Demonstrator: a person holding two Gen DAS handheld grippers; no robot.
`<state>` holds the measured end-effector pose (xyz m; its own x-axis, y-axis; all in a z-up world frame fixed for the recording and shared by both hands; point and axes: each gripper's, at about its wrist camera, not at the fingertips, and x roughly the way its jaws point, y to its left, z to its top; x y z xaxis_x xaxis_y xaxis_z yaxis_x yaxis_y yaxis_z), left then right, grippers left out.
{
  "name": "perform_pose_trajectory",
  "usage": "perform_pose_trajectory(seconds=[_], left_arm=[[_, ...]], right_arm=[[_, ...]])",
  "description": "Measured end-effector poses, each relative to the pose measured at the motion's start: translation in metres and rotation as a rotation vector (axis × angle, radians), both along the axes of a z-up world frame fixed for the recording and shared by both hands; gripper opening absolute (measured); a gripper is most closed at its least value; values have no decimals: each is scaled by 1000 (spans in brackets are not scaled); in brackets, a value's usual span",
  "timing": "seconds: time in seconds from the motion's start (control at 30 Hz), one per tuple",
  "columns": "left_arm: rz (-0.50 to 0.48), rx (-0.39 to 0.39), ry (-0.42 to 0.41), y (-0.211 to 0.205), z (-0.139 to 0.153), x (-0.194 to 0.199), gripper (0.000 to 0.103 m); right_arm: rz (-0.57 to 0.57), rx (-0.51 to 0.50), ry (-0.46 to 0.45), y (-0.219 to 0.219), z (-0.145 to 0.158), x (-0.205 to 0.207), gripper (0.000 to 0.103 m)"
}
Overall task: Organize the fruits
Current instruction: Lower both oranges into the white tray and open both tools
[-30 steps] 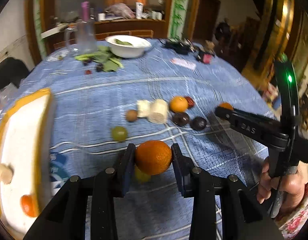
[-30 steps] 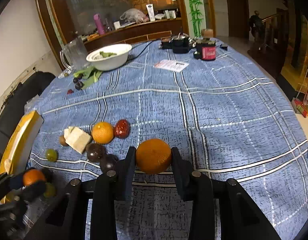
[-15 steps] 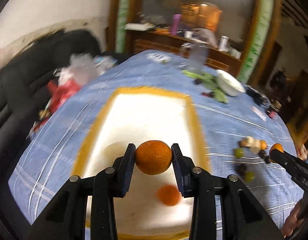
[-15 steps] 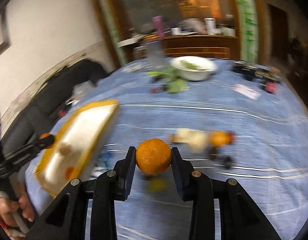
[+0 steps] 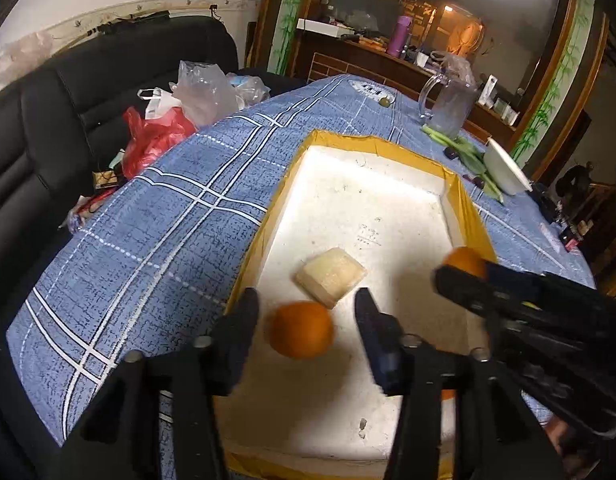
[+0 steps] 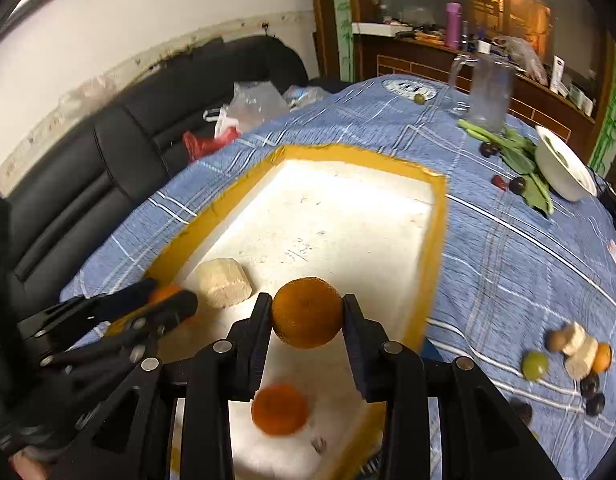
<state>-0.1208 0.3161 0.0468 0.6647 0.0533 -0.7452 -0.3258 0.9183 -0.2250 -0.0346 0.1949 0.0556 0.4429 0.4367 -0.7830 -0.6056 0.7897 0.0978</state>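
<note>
Left claw (image 5: 306,312) angled down over the tray (image 5: 464,200), jaws just parted, orange (image 5: 301,329) loose between them. Right claw (image 6: 307,312) tilted down alongside, clamped on another orange (image 6: 307,312) above the tray's near edge.

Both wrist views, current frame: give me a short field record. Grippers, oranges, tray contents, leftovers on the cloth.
left gripper: jaws have just been opening; an orange lies loose between them, blurred
right gripper: shut on a second orange, above the tray
tray: white foam, yellow rim; holds a pale cut block and a third orange
tablecloth: green fruit, dark fruits, more pale pieces off to the right
</note>
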Motion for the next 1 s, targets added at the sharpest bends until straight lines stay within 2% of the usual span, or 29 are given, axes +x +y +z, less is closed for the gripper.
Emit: perform_pose_trajectory(seconds=[0.17,0.23,0.27,0.47,0.57,0.67,0.73,0.87,1.0], left_arm=[[-8,-34,-35,4,11,-6,63],[-1,-44,-50,5,18,-9,68],[2,-55,-61,5,23,-12,70],[-11,-65,-92,-9,44,-25,71],[-44,-63,-117,-24,58,-32,74],[-85,-46,-156,-47,73,-39,82],[-119,-27,-170,-66,80,-42,83],[-218,-27,-158,-105,81,-38,83],[-300,-23,-138,-140,81,-34,83]], right_arm=[[-18,-28,-6,5,-4,5,41],[-26,-19,-31,0,5,2,55],[-34,-11,-50,-4,11,-1,58],[-112,36,-112,-46,43,-12,59],[-171,57,-137,-88,58,-25,59],[-262,53,-170,-145,67,-42,64],[-337,35,-190,-188,70,-53,65],[-489,8,-199,-268,69,-74,65],[-574,21,-188,-317,67,-86,65]])
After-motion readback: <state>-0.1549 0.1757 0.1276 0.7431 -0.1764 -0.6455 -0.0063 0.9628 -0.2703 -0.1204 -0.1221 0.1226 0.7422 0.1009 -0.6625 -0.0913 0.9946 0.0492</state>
